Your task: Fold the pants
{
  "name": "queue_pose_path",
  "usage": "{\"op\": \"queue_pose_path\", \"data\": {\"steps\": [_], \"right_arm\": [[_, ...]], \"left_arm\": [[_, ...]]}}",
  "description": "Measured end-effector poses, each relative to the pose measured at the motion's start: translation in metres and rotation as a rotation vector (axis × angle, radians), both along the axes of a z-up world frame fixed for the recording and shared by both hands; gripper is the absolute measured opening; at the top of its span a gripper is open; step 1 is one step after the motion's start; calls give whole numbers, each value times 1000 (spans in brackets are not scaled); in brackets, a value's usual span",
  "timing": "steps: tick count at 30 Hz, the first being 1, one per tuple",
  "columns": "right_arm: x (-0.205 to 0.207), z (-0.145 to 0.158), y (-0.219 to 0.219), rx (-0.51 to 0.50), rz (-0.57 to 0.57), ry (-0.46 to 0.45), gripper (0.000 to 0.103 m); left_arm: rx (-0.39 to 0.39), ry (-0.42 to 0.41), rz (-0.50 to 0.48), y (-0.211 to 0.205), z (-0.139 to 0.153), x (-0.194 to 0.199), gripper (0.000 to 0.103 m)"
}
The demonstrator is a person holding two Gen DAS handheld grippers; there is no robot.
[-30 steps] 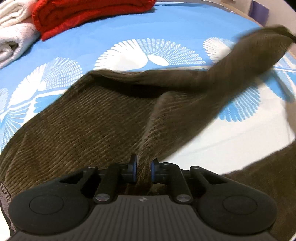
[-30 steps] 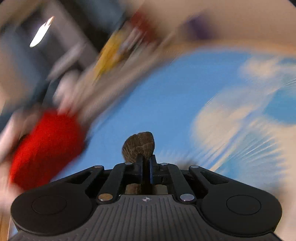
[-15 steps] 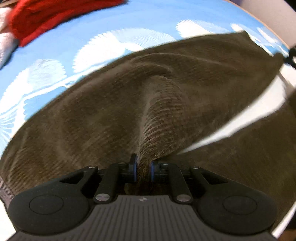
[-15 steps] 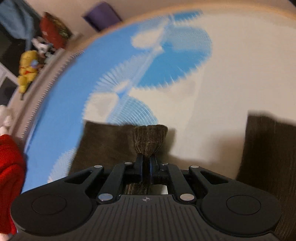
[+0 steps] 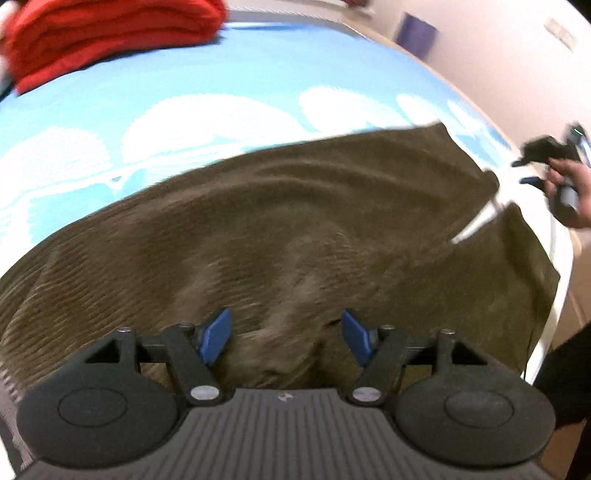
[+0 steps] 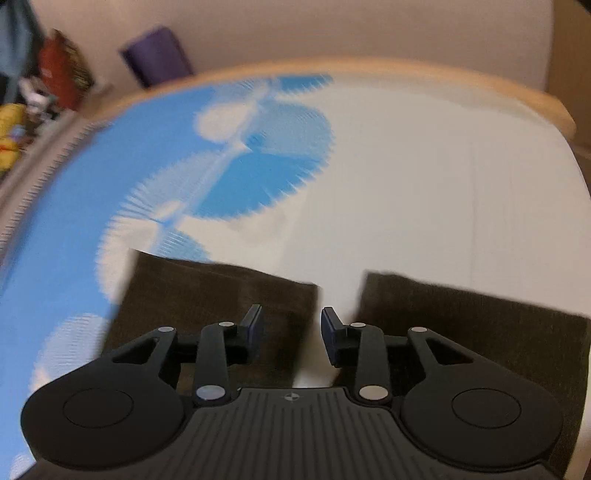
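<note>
Brown corduroy pants [image 5: 295, 229] lie spread flat on the blue and white bed sheet [image 5: 229, 85]. My left gripper [image 5: 286, 338] is open just above the waist end, a small ridge of cloth between its blue pads. My right gripper [image 6: 291, 326] is open above the two leg cuffs [image 6: 221, 295], over the white gap between them. In the left wrist view the right gripper [image 5: 546, 158] shows at the far right, held in a hand, just off the leg ends.
A folded red cloth [image 5: 110, 33] lies at the far left of the bed. The wooden bed edge [image 6: 406, 70] curves beyond the cuffs. A purple object [image 6: 157, 55] and toys [image 6: 11, 125] stand against the wall.
Both grippers have opened and let go of the pants. The lifted leg has come down flat beside the other leg. The right gripper has drawn back from the cuffs.
</note>
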State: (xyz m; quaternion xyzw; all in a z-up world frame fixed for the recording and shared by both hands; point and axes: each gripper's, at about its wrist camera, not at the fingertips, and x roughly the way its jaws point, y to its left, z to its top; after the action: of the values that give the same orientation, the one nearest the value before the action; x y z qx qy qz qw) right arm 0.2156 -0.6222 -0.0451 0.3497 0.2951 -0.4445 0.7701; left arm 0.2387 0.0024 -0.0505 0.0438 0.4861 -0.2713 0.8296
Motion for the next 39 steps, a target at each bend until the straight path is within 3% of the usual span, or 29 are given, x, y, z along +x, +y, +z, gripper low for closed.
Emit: {"op": "queue_pose_path", "data": {"steps": [6,10,12,14,20,22,24,25,26,27,30,33,34,39], "right_arm": [[-23,69,57,-28,340,-232,38],[-42,95,113,-58,591,-289,42],[-55,101,137,-78,700,-301,43],[-66,99,157,-103,782,-292,43],[-53,99,190,-220,810,-190,43],[-48,89,192,-183,800,-167,43],[-40,80,190,-133,786,-157,43],[-40,77,192,-124,785,-155,43],[-38,74,194,-125,791,-150,43],[-36,72,197,-137,798,-142,43],[-33,72,202,-168,814,-135,43],[-30,70,204,-154,820,-138,43],[-29,70,203,-150,822,-138,43],[-30,74,208,-136,839,-166,43]], "left_arm": [[24,-53,319,86,7,7,67],[68,-37,562,143,-2,14,69],[83,-18,638,164,-12,21,70],[105,-5,666,178,-22,28,78],[114,42,741,204,-58,46,82],[107,50,739,207,-68,50,80],[130,34,703,206,-74,51,70],[132,12,686,206,-71,52,45],[134,-9,688,207,-66,53,32],[99,-40,713,212,-56,52,31],[88,-121,712,210,-41,47,30],[215,-28,698,199,-45,46,34],[224,-30,715,200,-38,42,36],[137,4,816,216,15,13,47]]}}
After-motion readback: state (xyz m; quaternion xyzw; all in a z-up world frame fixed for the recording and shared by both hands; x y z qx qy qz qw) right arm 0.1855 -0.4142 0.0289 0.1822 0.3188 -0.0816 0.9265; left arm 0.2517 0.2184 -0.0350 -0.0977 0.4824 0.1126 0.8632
